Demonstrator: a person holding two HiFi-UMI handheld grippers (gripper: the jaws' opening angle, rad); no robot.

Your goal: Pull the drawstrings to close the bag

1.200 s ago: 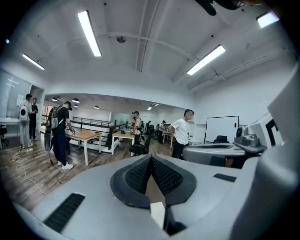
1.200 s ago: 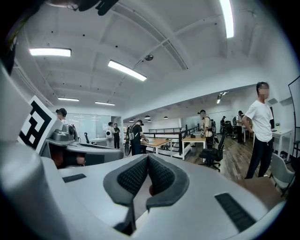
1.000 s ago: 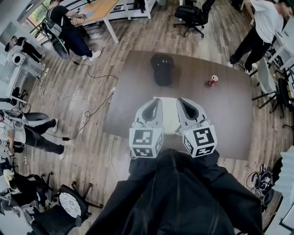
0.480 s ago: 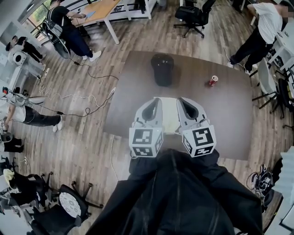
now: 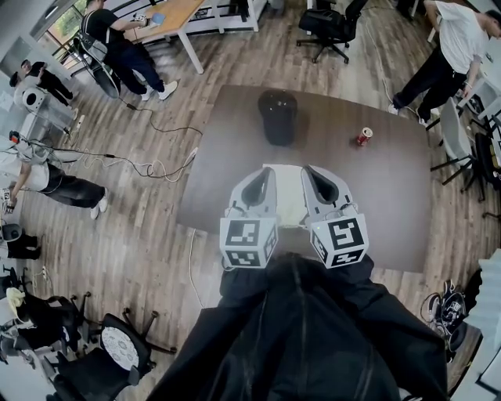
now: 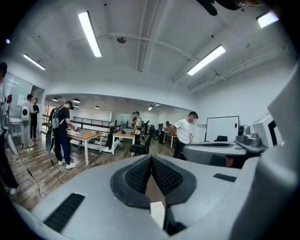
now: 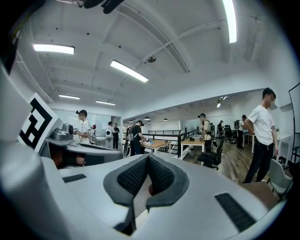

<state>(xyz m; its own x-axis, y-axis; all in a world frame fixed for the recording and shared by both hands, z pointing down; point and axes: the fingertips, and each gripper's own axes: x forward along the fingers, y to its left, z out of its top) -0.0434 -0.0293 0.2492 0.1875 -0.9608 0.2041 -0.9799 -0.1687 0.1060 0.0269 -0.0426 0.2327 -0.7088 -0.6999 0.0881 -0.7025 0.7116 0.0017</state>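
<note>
Wide wooden floor (image 5: 156,235) on the left, loose cables (image 5: 133,168) trailing across it at 9 o'clock, a light desk (image 5: 168,16) up at 11. In the middle sits one dark brown table (image 5: 391,204).

Counting across: four people stand about the room, three on the left side and one at 1 o'clock. One black rounded object (image 5: 277,117) sits at the table's 12 o'clock. Two grippers hang side by side over the table's near half. The left gripper (image 5: 268,174) has its jaws pressed together on nothing, pads (image 6: 138,176) meeting at the tip. The right gripper (image 5: 311,172) is the same, ribbed pads (image 7: 133,176) closed and empty. One pale bag (image 5: 288,200) lies flat between them, toward the table's 6 o'clock. One red can (image 5: 362,138) lies at 2 o'clock.

The grippers cover both side edges of the bag, and its drawstrings cannot be made out. The wearer's dark jacket (image 5: 297,337) hides the table's near edge at 6 o'clock.
</note>
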